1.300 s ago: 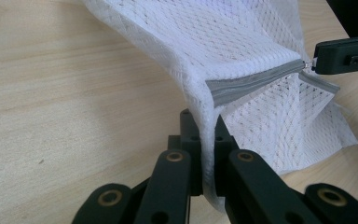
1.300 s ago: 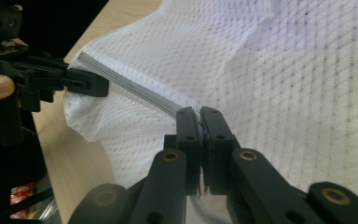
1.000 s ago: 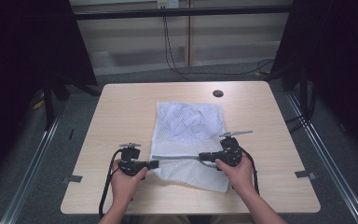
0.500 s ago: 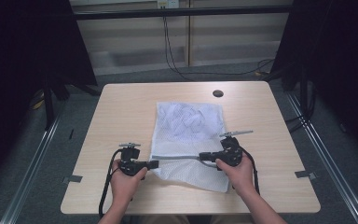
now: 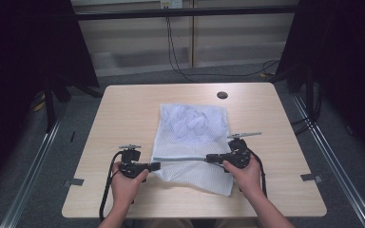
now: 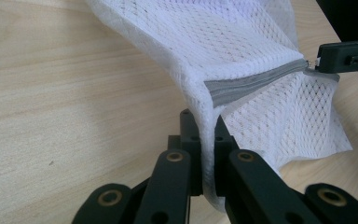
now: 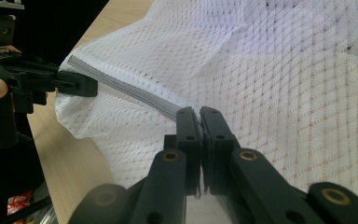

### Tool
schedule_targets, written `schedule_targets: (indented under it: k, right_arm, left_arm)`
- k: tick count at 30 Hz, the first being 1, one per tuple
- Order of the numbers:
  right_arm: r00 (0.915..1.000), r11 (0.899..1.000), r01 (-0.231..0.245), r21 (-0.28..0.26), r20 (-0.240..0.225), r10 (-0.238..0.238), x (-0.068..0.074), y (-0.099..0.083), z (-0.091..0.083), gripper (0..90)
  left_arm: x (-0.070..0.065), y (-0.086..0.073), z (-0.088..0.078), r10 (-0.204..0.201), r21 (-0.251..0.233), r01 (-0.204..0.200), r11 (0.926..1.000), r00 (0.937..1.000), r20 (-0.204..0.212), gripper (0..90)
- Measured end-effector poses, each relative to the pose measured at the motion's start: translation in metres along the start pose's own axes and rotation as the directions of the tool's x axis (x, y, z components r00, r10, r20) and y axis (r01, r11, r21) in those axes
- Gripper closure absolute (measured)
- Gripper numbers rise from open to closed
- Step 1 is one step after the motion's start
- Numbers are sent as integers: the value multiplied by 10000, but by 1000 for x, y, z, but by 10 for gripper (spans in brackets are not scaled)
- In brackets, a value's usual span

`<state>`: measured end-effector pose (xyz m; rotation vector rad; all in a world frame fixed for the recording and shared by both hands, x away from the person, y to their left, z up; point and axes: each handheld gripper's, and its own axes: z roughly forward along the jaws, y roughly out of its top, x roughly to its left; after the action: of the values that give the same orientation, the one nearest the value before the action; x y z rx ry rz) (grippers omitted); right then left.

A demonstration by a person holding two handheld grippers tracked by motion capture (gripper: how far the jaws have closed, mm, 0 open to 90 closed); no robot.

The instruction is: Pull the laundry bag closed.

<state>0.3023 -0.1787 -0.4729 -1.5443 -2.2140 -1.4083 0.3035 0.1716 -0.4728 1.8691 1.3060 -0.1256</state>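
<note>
On the near half of the table [image 5: 123, 109] lies a white mesh bag [image 5: 194, 124], contents showing as folds at its far end. A grey zipper [image 5: 180, 159] runs left to right across its near part, pulled taut. The left hand-held gripper [image 5: 155, 166] is clamped on the bag's mesh at the zipper's left end. The right hand-held gripper [image 5: 210, 157] is closed on the zipper's right end. A dark round spot [image 5: 222, 95] sits near the table's far edge.
</note>
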Motion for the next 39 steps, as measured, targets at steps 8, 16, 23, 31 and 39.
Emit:
schedule_targets:
  k: [8, 16, 23, 31, 39]
  right_arm:
    - [9999, 10000, -88, -41, 73, 89, -3, 0, -3, 869]
    - [9997, 9998, -154, -132, 198, 157, -7, 0, -7, 869]
    - [9996, 9997, -204, -168, 208, 207, -8, 1, -9, 869]
    - [9996, 9997, -191, -147, 207, 194, -8, 1, -9, 869]
    - [9990, 9994, -251, -243, 370, 260, -13, 0, -16, 869]
  left_arm:
    - [1, 1, 0, -43, -12, 43, 10000, 10000, -57, 892]
    - [3, 1, -2, -5, -44, 5, 10000, 9999, -112, 892]
    - [3, 1, -2, -48, -49, 48, 10000, 9999, -88, 892]
    - [2, 1, -2, -65, -10, 65, 10000, 10000, -74, 893]
    - [5, 4, -1, -108, -22, 108, 9999, 9998, -147, 893]
